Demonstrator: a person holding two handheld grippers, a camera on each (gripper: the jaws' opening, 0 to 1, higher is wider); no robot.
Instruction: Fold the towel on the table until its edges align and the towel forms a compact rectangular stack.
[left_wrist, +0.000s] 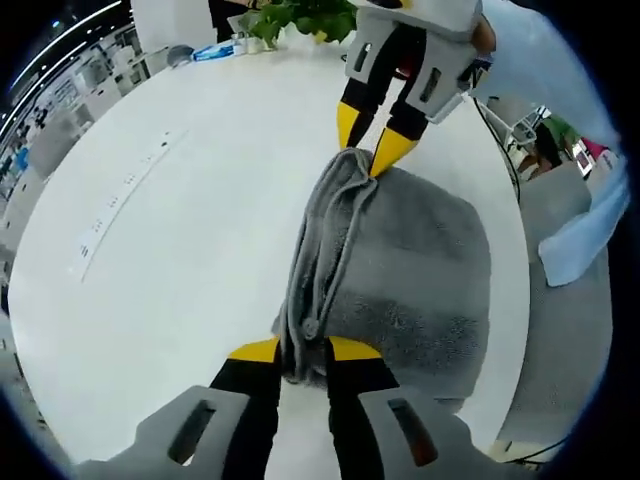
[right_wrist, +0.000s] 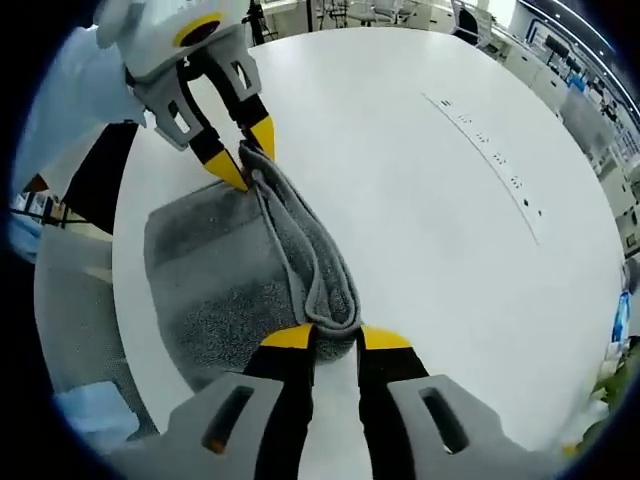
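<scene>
Left gripper view — both grippers (left_wrist: 303, 350) (right_wrist: 336, 337) pinch towel (left_wrist: 400, 270) edge.

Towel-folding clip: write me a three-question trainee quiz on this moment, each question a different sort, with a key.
1. True or false: the left gripper and the right gripper each clamp one end of the raised fold of the grey towel.
2. Multiple choice: the towel rests on (A) a white table, (B) a wooden bench, (C) a metal tray.
3. Fill in: beyond the table's far edge in the left gripper view stands a green ____.

Key: 1 true. 2 A. 3 plant.
</scene>
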